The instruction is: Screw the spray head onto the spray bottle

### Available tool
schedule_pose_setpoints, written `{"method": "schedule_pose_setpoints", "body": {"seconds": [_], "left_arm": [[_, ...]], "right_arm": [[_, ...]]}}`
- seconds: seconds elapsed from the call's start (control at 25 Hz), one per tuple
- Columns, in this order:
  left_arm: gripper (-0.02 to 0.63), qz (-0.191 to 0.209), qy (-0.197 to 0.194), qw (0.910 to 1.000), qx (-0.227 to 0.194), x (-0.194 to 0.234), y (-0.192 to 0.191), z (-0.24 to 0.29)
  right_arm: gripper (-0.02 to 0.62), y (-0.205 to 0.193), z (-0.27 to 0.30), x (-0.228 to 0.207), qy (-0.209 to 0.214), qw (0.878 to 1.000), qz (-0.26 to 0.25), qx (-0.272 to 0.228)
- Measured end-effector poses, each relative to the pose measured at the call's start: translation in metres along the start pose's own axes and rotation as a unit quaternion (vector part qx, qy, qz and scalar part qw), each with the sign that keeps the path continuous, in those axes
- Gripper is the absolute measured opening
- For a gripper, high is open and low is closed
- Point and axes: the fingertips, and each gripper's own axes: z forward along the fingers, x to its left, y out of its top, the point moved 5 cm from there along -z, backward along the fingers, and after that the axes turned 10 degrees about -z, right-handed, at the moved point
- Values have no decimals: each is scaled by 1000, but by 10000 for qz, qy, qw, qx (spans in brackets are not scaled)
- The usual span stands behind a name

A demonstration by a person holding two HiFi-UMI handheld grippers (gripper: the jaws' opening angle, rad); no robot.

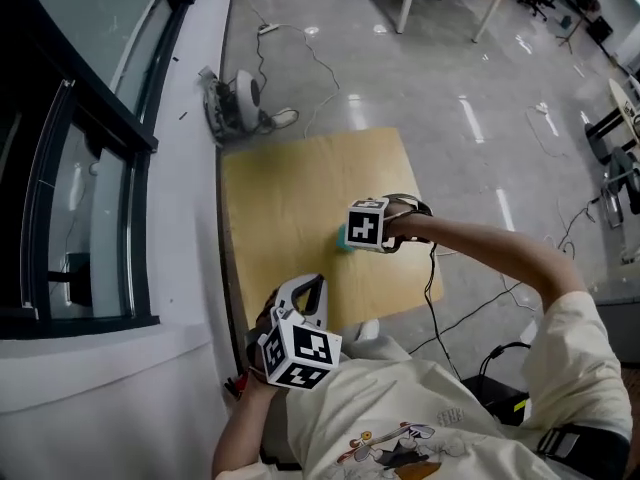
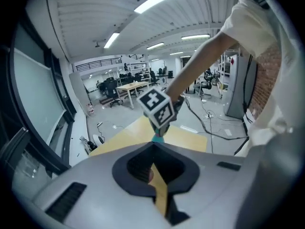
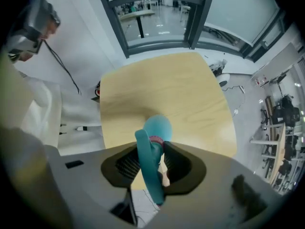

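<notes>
We see the right tool (image 3: 151, 150) clamped on the spray head (image 3: 148, 173), which is smooth teal plastic with a long curved trigger and a pinkish collar. Just past it shows the rounded teal spray bottle (image 3: 157, 126), over the bench (image 1: 290, 193), a pale wood-grain board with rounded corners. The left tool (image 2: 153, 151), in a matte grey shell, is closed on nothing near the bench's front edge. The right tool's cube (image 1: 368, 225) bears black-and-white square markers.

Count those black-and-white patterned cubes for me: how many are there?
2. One cube rides the left tongs at the table's near edge, by the person's lap. The other rides the right tongs, which grip a teal spray head over the table's middle. None looks hidden.
</notes>
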Motion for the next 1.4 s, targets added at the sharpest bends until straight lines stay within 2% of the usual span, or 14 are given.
{"method": "schedule_pose_setpoints", "body": {"seconds": [0.24,0.48,0.6,0.68,0.84,0.96,1.0,1.04,1.08,1.12,1.24,1.28,1.32,1.4], "left_arm": [[8,-168,35,9998,-90,12,0,-9],[8,-204,-21,9998,-46,13,-4,-9],[8,-127,-42,9999,-2,12,-4,-6],[8,-71,-65,10000,14,11,-3,-4],[8,-111,-23,9999,-10,15,-2,-2],[8,-344,116,9992,-163,24,3,1],[8,-449,153,9986,-245,27,7,1],[8,-569,176,9977,-336,29,12,1],[8,-703,192,9964,-434,29,16,0],[8,-842,205,9948,-539,28,21,-3],[8,-1146,241,9891,-894,19,32,-13],[8,-1212,238,9873,-995,16,34,-15],[8,-1283,217,9858,-1061,13,35,-15],[8,-1470,108,9831,-1087,5,35,-11]], "right_arm": [[132,31,32,-11,351,9992,-5,211],[137,42,28,-10,364,9992,0,175],[209,43,19,-14,574,9981,238,-27],[223,40,11,-16,704,9966,402,-148],[227,37,-34,-22,647,9934,658,-684],[227,22,-95,-27,476,9774,1254,-1633],[225,13,-121,-28,266,9661,1485,-2096],[215,3,-148,-30,-59,9487,1742,-2640],[115,-10,-175,-30,-440,9222,2055,-3246],[44,-26,-198,-27,-759,8853,2443,-3882],[9,-73,-234,0,-1080,7375,3820,-5464],[8,-86,-232,11,-1218,6989,4164,-5686],[8,-97,-224,21,-1434,6737,4427,-5741],[8,-111,-200,43,-1891,6481,4808,-5595]]}}
